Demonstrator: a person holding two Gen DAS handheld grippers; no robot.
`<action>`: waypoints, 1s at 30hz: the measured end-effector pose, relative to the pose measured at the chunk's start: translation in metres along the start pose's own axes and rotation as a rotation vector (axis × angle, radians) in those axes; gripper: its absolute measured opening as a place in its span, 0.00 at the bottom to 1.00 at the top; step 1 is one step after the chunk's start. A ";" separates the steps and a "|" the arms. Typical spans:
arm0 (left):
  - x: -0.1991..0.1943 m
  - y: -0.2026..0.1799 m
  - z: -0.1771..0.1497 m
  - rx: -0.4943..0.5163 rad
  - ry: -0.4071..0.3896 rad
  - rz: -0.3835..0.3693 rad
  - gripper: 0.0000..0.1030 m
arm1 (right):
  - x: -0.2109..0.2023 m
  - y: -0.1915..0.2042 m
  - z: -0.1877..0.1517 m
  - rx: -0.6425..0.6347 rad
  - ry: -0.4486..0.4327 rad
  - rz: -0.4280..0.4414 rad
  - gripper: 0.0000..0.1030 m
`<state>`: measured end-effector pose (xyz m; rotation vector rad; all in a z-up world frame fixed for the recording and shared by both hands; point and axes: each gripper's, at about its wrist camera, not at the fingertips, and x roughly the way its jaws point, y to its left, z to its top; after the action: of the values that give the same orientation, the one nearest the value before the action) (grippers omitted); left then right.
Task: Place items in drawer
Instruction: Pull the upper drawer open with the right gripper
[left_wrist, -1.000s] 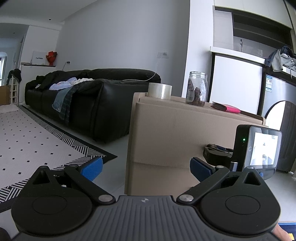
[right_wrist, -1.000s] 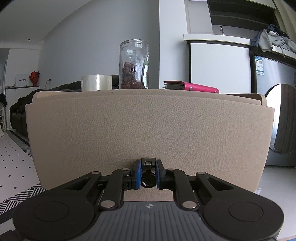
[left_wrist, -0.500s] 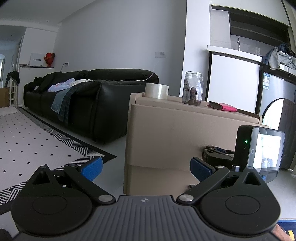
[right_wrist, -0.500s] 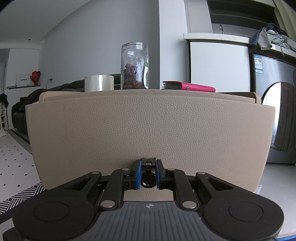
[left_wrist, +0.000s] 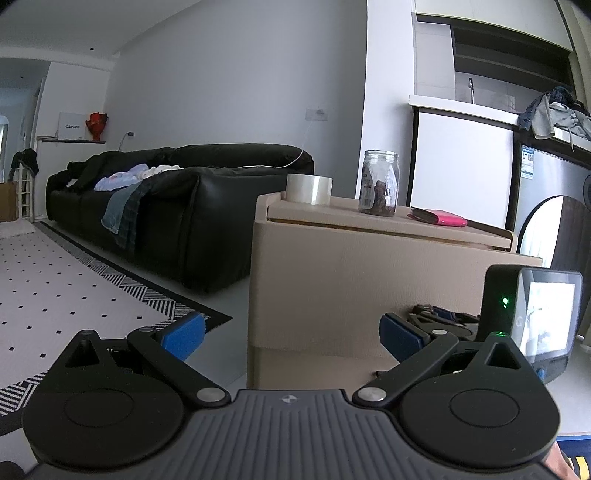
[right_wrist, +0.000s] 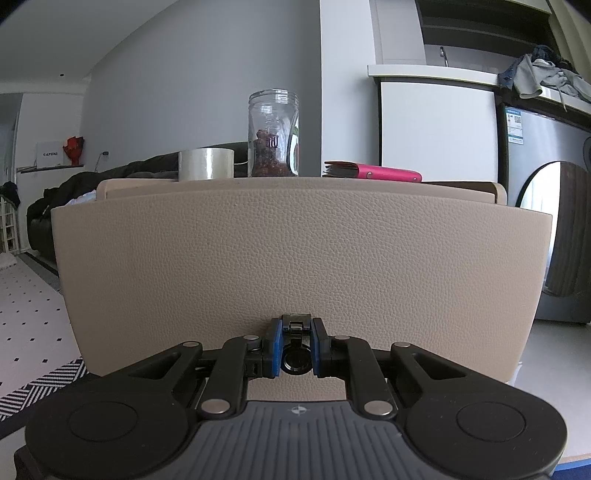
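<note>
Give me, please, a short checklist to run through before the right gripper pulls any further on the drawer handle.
1. Right gripper jaws closed on the drawer handle: ok.
2. Left gripper jaws open and empty, ready to pick: ok.
3. Tape roll, glass jar and pink wallet on the cabinet top, jar upright: ok.
4. Drawer front out from the cabinet: ok, a gap shows along its top edge.
5. Room inside the drawer: cannot tell, interior hidden.
</note>
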<state>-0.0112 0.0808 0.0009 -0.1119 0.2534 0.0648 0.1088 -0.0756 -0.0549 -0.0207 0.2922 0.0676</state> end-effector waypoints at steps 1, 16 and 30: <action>-0.001 0.000 0.000 -0.002 0.000 0.000 1.00 | -0.002 0.000 0.000 0.000 0.001 0.000 0.16; -0.006 0.001 -0.003 0.009 0.004 -0.004 1.00 | -0.032 -0.004 -0.004 0.019 0.023 0.031 0.16; -0.007 0.000 -0.005 0.004 0.006 -0.010 1.00 | -0.060 -0.005 -0.011 0.050 0.032 0.045 0.16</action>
<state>-0.0191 0.0794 -0.0020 -0.1091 0.2594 0.0535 0.0490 -0.0845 -0.0478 0.0342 0.3265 0.1043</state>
